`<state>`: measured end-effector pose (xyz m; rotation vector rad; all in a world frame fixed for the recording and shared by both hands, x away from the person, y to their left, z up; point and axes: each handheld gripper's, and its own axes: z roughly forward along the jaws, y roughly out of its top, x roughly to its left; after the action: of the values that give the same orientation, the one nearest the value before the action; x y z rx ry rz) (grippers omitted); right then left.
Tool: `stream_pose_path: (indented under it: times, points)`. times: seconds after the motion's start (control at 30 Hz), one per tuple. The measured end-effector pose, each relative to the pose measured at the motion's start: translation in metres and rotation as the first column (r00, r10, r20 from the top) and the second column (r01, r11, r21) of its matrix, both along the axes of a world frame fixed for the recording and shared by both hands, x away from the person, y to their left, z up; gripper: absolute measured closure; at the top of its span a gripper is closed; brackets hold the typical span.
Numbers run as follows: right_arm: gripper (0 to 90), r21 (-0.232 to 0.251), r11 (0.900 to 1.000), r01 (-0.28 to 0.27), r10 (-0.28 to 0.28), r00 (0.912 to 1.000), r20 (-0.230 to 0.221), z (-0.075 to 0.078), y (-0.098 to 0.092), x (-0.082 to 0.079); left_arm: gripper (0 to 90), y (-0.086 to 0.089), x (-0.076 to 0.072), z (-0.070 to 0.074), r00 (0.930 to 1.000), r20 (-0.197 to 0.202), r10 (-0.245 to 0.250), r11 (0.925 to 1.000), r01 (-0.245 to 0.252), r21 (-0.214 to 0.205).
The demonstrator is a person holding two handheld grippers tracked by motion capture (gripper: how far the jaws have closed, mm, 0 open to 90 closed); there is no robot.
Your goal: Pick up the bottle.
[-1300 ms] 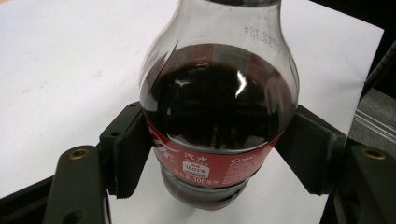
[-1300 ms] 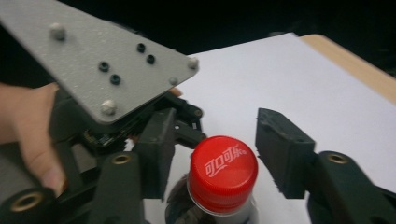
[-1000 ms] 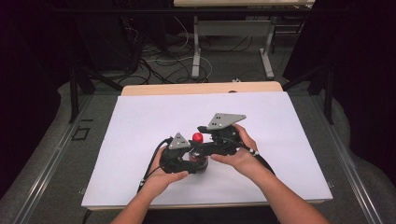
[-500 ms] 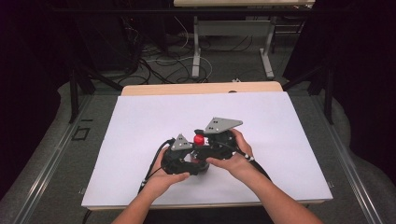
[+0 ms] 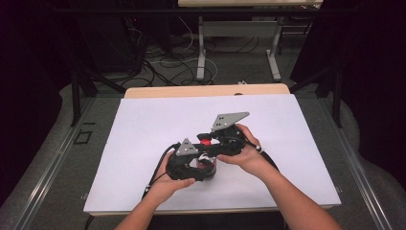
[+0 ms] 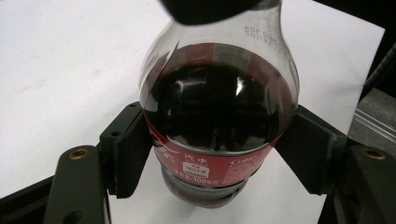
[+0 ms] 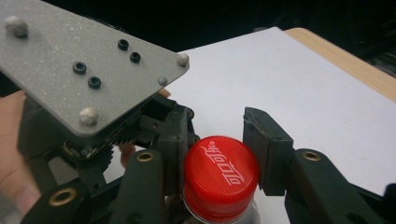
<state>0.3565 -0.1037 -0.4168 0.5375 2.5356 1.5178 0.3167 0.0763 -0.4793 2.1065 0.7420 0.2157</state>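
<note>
A small cola bottle (image 6: 219, 102) with dark drink and a red label stands on the white sheet (image 5: 143, 124). My left gripper (image 6: 212, 154) is shut on its lower body, one pad on each side of the label. The red cap (image 7: 219, 175) sits between the jaws of my right gripper (image 7: 217, 156), which have just been closing and now press on it from both sides. In the high view both hands meet near the front middle of the table, with the cap (image 5: 205, 141) red between the two grippers.
The left gripper's grey three-cornered plate (image 7: 84, 60) looms close at the left of the right gripper view. A wooden table edge (image 5: 206, 91) runs behind the sheet. Dark floor with cables and table legs (image 5: 201, 52) lies beyond.
The right gripper's jaws have closed in on the red cap. The left gripper keeps its hold on the bottle and has not moved.
</note>
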Motion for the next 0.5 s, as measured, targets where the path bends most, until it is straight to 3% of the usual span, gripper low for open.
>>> stream_pose_path:
  times: [0.17,0.27,0.37,0.47,0.5]
  points:
    - [60.8,0.012,0.9986,-0.051,0.051,0.9981,-0.035,0.003,-0.007,0.008,30.4,0.001,0.0,0.002,0.9999,0.017,0.001,1.0,-0.001,-0.004]
    - [55.9,0.031,0.999,-0.032,0.033,0.9991,-0.029,0.002,-0.005,0.006,30.4,0.001,0.0,0.002,1.0,0.004,0.006,1.0,-0.006,-0.003]
    - [49.1,0.033,0.9987,0.039,-0.04,0.999,0.02,0.003,-0.001,-0.002,30.5,0.003,0.002,0.0,0.9998,0.004,0.017,0.9998,-0.017,0.009]
    - [48.0,0.002,0.9943,0.107,-0.106,0.9918,0.071,0.003,0.0,-0.009,30.5,0.005,0.004,0.0,0.9996,0.013,0.025,0.9996,-0.025,0.011]
    - [48.1,-0.008,0.9919,0.127,-0.126,0.99,0.064,0.003,0.001,-0.012,30.5,0.006,0.004,0.0,0.9995,0.015,0.029,0.9994,-0.029,0.019]
